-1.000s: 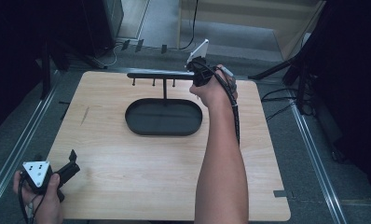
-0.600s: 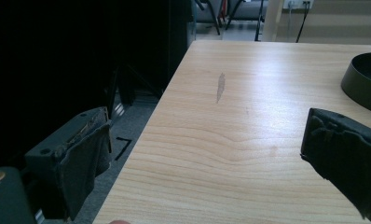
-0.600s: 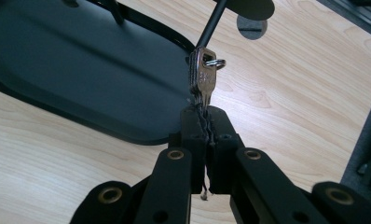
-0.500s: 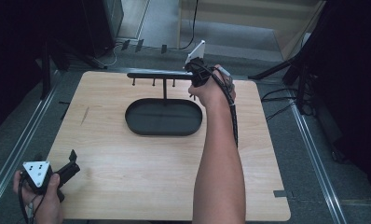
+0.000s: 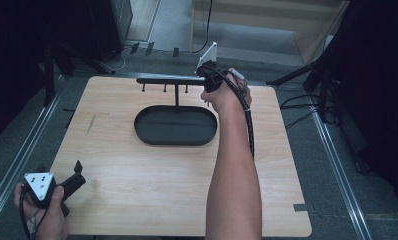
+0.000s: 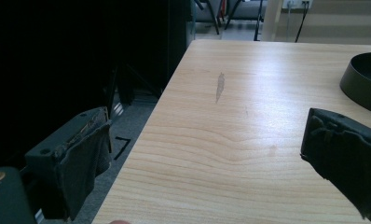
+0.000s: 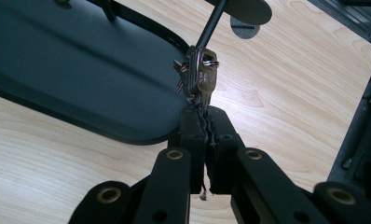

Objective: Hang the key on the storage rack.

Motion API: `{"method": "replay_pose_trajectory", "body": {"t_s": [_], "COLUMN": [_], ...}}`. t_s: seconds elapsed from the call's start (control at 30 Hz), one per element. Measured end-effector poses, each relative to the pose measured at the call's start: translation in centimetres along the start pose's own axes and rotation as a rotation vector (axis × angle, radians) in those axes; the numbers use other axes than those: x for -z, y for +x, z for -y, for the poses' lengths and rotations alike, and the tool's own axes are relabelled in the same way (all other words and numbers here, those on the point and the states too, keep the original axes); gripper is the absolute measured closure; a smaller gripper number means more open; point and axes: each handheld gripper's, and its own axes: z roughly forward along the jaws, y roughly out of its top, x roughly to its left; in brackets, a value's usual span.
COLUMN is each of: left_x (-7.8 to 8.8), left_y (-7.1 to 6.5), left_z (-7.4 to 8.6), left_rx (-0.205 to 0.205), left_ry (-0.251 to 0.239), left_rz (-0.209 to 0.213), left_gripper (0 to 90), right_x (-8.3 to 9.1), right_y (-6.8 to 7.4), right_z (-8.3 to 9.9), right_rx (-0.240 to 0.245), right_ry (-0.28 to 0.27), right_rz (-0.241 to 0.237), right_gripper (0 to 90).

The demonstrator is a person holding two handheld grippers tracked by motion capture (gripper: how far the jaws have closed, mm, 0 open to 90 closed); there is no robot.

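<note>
A black stand has an oval base [image 5: 176,125] and a horizontal bar [image 5: 167,80] with short pegs hanging under it. My right gripper [image 5: 210,75] is at the bar's right end. In the right gripper view its jaws [image 7: 203,114] are shut on a bunch of keys [image 7: 200,77]. The key ring touches the tip of a thin black peg [image 7: 211,23] above the base [image 7: 58,60]. My left gripper [image 5: 76,172] rests at the table's near left corner. It stands open [image 6: 207,154] with only bare wood between its pads.
The wooden table [image 5: 152,185] has a small scuff mark [image 6: 219,86] near its left side. The base's rim [image 6: 365,79] lies ahead and right of the left gripper. Dark floor, cables and stands surround the table.
The right hand has crept a touch to the left at the bar's end with the keys. The left gripper has stayed still.
</note>
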Motion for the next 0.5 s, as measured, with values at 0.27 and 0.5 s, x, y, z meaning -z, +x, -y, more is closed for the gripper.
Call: {"method": "replay_pose_trajectory", "body": {"t_s": [0.27,0.5], "left_x": [-0.01,-0.04], "left_y": [-0.01,0.01], "left_z": [0.0,0.0], "left_rx": [0.001,0.003], "left_ry": [0.001,0.0], "left_rz": [0.001,0.001], "left_gripper": [2.2,2.2], "right_x": [0.22,0.46], "right_y": [-0.05,-0.07], "right_z": [-0.24,-0.47], "right_rx": [-0.005,-0.028], "right_ry": [-0.019,-0.03], "right_rz": [0.008,0.019], "right_gripper": [86.6,86.0]}}
